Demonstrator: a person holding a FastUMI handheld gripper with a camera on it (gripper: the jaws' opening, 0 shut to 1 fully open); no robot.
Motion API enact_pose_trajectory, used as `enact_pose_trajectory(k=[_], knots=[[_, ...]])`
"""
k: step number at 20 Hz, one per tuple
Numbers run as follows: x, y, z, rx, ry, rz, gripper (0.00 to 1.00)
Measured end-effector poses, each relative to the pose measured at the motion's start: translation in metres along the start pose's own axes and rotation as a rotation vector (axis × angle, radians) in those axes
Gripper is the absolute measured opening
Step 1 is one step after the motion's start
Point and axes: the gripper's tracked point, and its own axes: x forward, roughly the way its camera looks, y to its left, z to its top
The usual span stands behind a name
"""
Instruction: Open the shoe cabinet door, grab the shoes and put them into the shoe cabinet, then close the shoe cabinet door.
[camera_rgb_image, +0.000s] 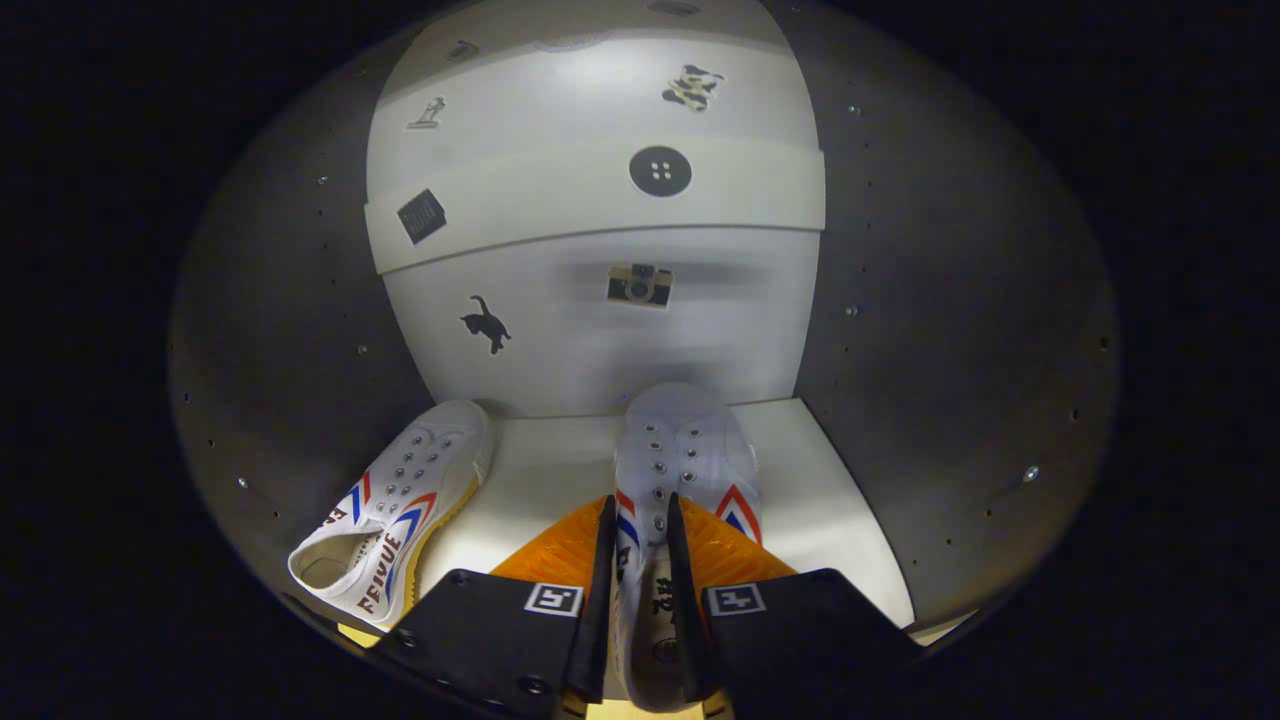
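My gripper (640, 520) is shut on a white sneaker (680, 450) with red and blue chevrons; both fingers pinch the shoe's side wall near its opening, and its toe points ahead toward the cabinet. A second matching white sneaker (395, 510) lies tilted to the left of the fingers on the white base (810, 480). Straight ahead stands the white shoe cabinet (600, 200), its tilt-out doors carrying stickers: a cat, a camera, a button. The upper door panel juts out a little over the lower one.
Dark grey perforated booth walls (950, 300) flank the cabinet on both sides. The white base holding the shoes ends just right of the held sneaker. The cabinet's lower door (600, 340) stands directly beyond the held shoe's toe.
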Motion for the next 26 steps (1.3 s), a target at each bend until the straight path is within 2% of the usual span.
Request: enact_pose_trajectory(k=[2,3,6,11,15,19,23,26], knots=[[-0.024,0.010,0.009,0.035,-0.056,0.026,0.32],[-0.039,0.018,0.010,0.055,-0.081,0.051,0.39],[-0.101,0.025,0.001,0.063,-0.164,0.061,0.97],[-0.226,0.044,-0.029,-0.021,-0.305,0.079,0.98],[-0.314,0.052,-0.062,0.002,-0.376,0.117,0.98],[-0.378,0.040,-0.099,-0.045,-0.400,0.120,0.98],[-0.432,0.026,-0.136,-0.026,-0.402,0.138,0.98],[-0.472,-0.003,-0.155,-0.023,-0.418,0.095,0.98]])
